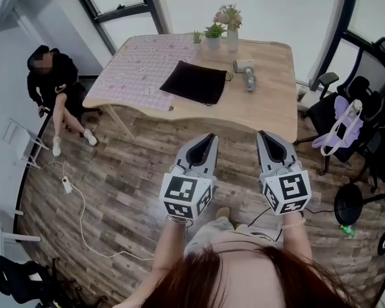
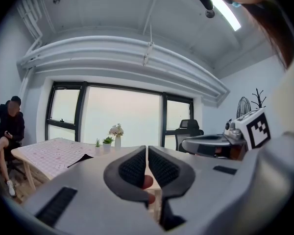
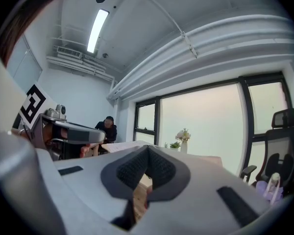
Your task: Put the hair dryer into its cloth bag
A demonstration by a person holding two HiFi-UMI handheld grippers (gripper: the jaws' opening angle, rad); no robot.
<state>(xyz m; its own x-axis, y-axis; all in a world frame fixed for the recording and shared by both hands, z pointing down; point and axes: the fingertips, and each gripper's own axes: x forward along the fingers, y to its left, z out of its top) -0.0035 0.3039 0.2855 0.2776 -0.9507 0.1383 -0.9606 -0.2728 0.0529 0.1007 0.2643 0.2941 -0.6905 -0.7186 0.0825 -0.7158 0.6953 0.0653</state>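
Grey ribbed pads on the left gripper (image 2: 147,154) meet along a hairline seam and have hold of nothing; the right gripper (image 3: 147,153) is likewise closed tight and empty.

Both are held level and side by side above the wooden floor (image 1: 115,191), well short of the table (image 1: 273,104); judged a ready posture, with no step of the task yet begun.

The hair dryer (image 1: 247,73) lies on its side on bare wood at the far right of the table, just beside the cloth bag (image 1: 196,82); the bag lies flat and black, partly over a pink patterned mat (image 1: 138,66). A cord shows at the bag corner nearest the dryer; the mouth probably faces that way, which would suit a short transfer; not confirmed. A vase of flowers (image 1: 232,34) stands behind the dryer, apart from it.

Differences between views:
- the head view alone gives the layout from above, the dryer and the bag's full outline; it does not settle whether the pads touch;
- the two gripper views alone show pad contact; they look level, so the table appears edge-on; the bag is a dark sliver in the left gripper view, and the dryer cannot be made out in either;
- a seated person (image 1: 51,82) is beside the table's left end, well apart from the task's things.
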